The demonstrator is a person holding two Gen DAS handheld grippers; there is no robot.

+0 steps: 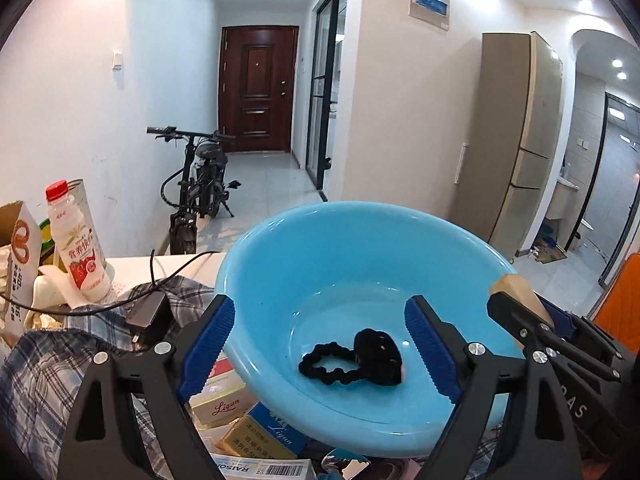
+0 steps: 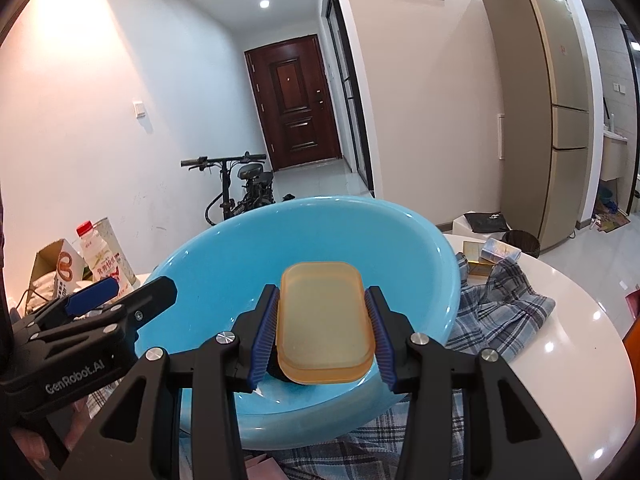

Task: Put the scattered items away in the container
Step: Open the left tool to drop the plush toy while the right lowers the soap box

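Note:
A light blue basin [image 1: 280, 248] stands on a plaid shirt on the table. On its floor lies a black hair tie [image 1: 352, 360] with a fuzzy black charm. My left gripper [image 1: 320, 304] hangs over the basin's near rim, open wide, with nothing touching its blue pads; the hair tie lies below and between them. My right gripper [image 2: 322, 292] is shut on a translucent amber plastic box [image 2: 324, 320], held above the basin [image 2: 224, 264]. The box hides most of the hair tie in the right wrist view. The left gripper [image 2: 100, 300] shows at that view's left edge.
The plaid shirt [image 2: 500, 300] spreads under the basin across the white round table [image 2: 560, 340]. Cigarette packs [image 1: 224, 396] lie by the basin's near left. A black charger [image 1: 148, 312] with cable, a milk bottle [image 1: 80, 248] and a cardboard carton [image 1: 20, 240] crowd the left. More small boxes [image 2: 492, 256] sit far right.

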